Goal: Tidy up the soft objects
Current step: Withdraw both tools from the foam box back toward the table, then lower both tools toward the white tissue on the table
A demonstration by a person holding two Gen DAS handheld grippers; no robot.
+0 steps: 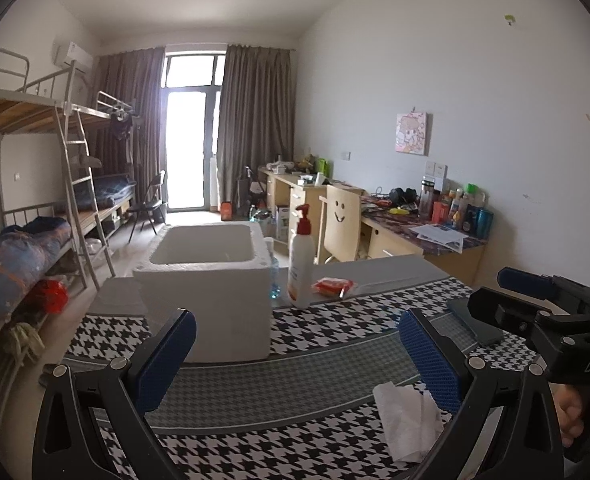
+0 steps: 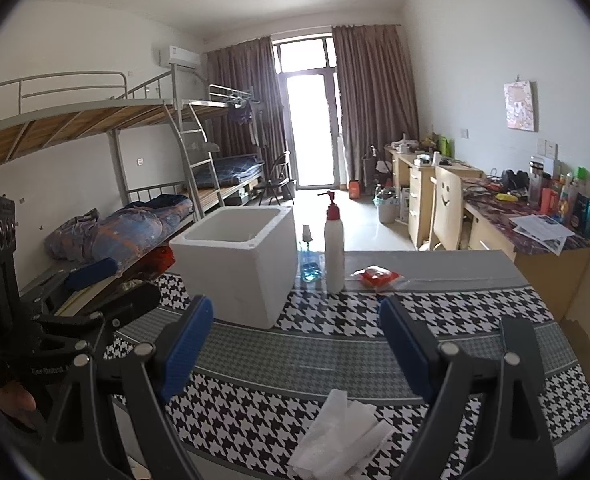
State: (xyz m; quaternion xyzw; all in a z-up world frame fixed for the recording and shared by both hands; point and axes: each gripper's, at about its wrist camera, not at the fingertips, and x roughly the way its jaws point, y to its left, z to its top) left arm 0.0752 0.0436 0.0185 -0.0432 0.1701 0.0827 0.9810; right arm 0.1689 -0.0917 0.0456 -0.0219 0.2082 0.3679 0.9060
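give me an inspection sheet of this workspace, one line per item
surface: table under a houndstooth cloth, flat, grey band at the far edge.
job's things: white tissue lies loose at the near edge; open white foam box stands further back.
clutter: pump bottle upright beside the box; red packet near it; dark flat thing on the cloth, kind unclear.
grippers: left claw open, tissue by its right finger; right claw open above the tissue; neither holds anything.
cables: nothing seen on the table.
surroundings: bunk beds to the left, crowded desks to the right.
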